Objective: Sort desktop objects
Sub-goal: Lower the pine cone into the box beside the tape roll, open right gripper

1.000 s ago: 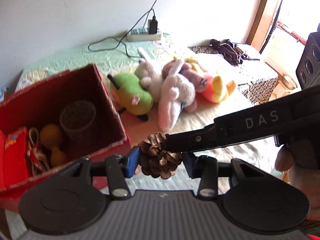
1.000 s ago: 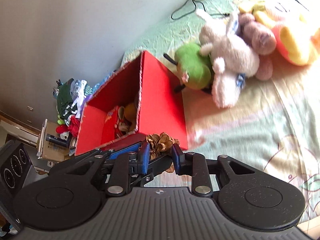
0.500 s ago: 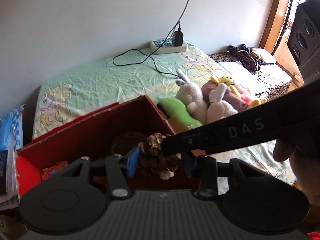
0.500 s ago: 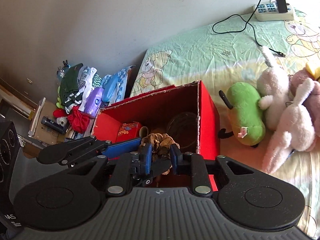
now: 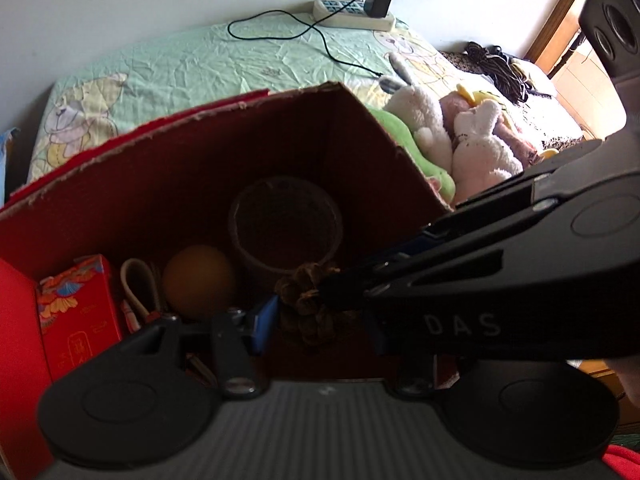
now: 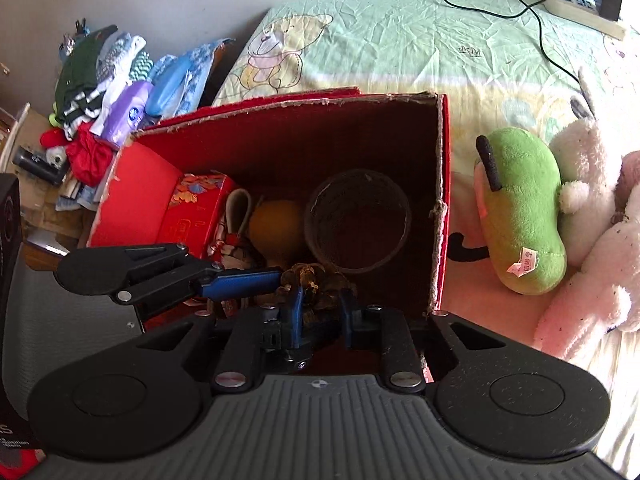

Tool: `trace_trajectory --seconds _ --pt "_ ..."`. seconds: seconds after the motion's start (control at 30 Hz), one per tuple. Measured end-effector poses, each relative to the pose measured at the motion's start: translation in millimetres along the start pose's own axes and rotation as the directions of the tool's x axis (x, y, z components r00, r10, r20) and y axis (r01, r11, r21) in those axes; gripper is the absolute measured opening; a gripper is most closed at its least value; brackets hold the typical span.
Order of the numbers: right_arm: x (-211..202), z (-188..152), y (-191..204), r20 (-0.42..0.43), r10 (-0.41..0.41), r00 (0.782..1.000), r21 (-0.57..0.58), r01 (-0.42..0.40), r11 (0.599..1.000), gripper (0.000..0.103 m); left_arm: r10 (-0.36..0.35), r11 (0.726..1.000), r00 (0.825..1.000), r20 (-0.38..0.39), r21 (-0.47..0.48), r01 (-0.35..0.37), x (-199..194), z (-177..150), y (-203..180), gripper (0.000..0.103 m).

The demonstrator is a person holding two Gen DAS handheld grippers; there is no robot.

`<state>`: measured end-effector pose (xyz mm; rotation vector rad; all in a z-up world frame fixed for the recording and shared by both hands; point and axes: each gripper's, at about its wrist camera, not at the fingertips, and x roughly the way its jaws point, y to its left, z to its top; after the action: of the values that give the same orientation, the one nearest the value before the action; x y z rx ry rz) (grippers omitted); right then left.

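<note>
A brown pine cone (image 5: 308, 304) hangs low inside the open red box (image 5: 224, 116), in front of a dark mesh cup (image 5: 286, 228). My left gripper (image 5: 320, 326) is shut on it; the blue left pad touches the cone and the right finger is hidden. My right gripper (image 5: 336, 290) reaches in from the right with its tips on the same cone. In the right wrist view the pine cone (image 6: 316, 286) sits between the blue pads of the right gripper (image 6: 320, 312), and the left gripper (image 6: 276, 300) comes in from the left over the red box (image 6: 288, 102).
In the box lie a mesh cup (image 6: 358, 220), an orange ball (image 6: 276, 224) and a red packet (image 6: 200, 200). Plush toys (image 6: 520, 216) lie right of the box on the bedsheet. A power strip (image 6: 580, 4) with a cable is at the back, and a clothes pile (image 6: 104, 92) at the left.
Both grippers, still gripping the pine cone together, moved from in front of the box's corner to over its opening and down inside it.
</note>
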<state>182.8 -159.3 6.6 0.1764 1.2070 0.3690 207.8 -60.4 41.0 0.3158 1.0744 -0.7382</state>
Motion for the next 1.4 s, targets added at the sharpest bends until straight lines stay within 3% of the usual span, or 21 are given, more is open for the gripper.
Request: trace_trajectory --seconds 0.3,0.73,0.97,1.27,1.4 --pt "12 12 15 -0.111 -0.123 0.986 -0.077 0.115 0.99 0.021 -0.052 0.998 0.997 -0.059 0.028 0.054 14 0 4 0.046" --pt "17 20 17 -0.115 -0.167 0.979 -0.09 0.157 0.983 0.022 -0.126 0.992 0.987 -0.097 -0.035 0.123 24 3 17 0.045" --pt "14 20 17 -0.093 -0.17 0.981 -0.089 0.162 0.983 0.023 -0.106 0.994 0.989 -0.098 -0.037 0.103 22 5 17 0.045" --pt "12 16 13 -0.039 -0.196 0.98 -0.099 0.191 0.977 0.019 -0.029 1.0 0.997 -0.074 0.006 0.029 16 9 14 0.046" --pt "11 15 11 -0.016 -0.191 0.981 -0.083 0.189 0.978 0.019 0.001 1.0 0.998 -0.064 0.03 0.001 19 12 12 0.056"
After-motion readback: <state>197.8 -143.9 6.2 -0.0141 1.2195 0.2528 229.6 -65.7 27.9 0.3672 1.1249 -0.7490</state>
